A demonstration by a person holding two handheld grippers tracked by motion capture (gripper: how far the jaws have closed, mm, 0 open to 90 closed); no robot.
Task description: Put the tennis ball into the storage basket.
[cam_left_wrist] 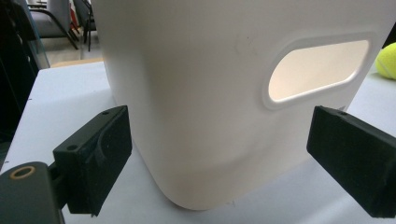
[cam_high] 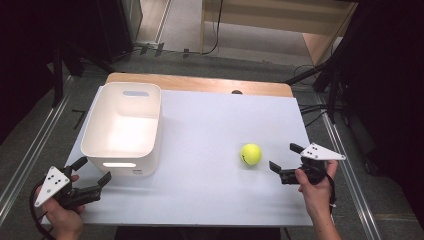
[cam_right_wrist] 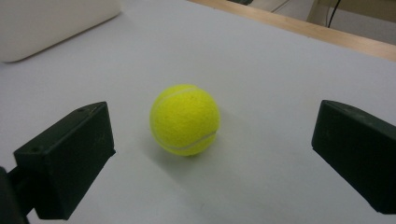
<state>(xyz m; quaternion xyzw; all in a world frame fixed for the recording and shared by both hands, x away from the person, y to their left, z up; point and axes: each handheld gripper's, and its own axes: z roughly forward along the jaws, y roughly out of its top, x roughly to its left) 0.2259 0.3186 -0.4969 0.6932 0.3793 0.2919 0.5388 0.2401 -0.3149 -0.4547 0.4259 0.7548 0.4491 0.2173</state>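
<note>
A yellow tennis ball [cam_high: 251, 154] rests on the white table [cam_high: 210, 150], right of centre. My right gripper [cam_high: 284, 159] stands open just right of it, jaws pointing at the ball [cam_right_wrist: 185, 119], which lies a short way ahead of the jaw tips and between their lines. A white plastic bin [cam_high: 122, 127] with handle slots stands at the left. My left gripper [cam_high: 92, 171] is open at the bin's near left corner, facing its wall [cam_left_wrist: 196, 102] and a handle slot [cam_left_wrist: 317, 70]. The ball [cam_left_wrist: 387, 59] peeks past the bin's right side.
The table's wooden back edge [cam_high: 200, 82] runs behind the white top. Metal rails [cam_high: 30, 150] flank the table on the floor, with cables [cam_high: 320, 107] at the right. Dark stands and a wooden frame [cam_high: 280, 20] stand beyond the table.
</note>
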